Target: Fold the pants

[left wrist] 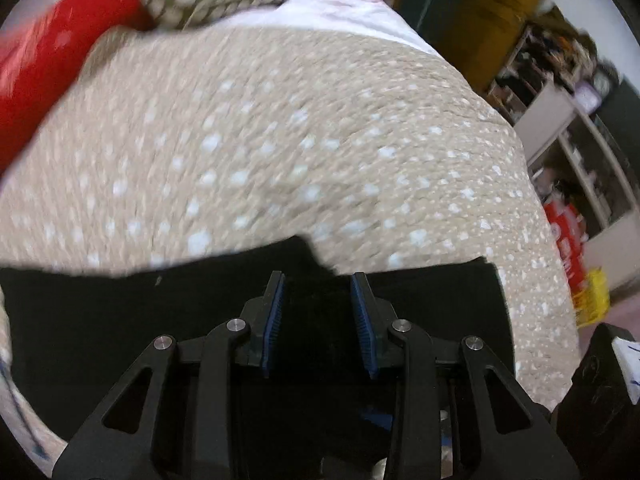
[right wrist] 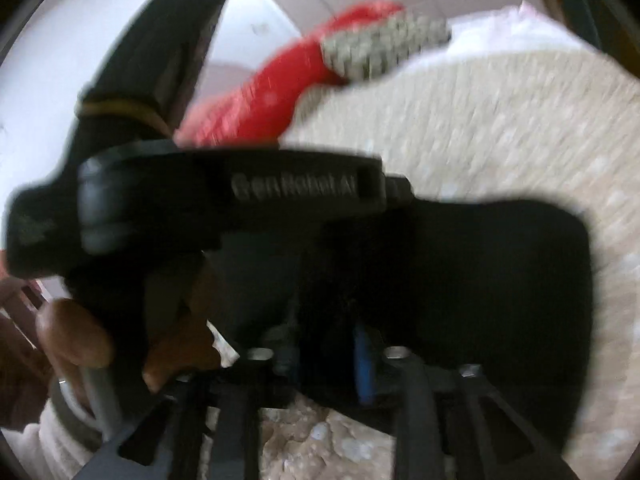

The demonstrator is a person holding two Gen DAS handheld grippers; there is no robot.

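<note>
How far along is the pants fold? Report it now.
Done: the black pants lie as a compact block on the dotted bedspread, apparently folded over already. In hand: nothing clearly; the left gripper hovers open over them, the right gripper is too blurred to judge. Left: probably one more fold or smoothing.

The left gripper (left wrist: 318,280) fills the lower centre of its own view, jaws parted, blue pads (left wrist: 274,320) facing each other across a clear gap. In the blurred right wrist view, the right gripper (right wrist: 324,354) sits at lower centre, one blue pad visible; a hand (right wrist: 76,340) grips the left gripper's handle at lower left.
</note>
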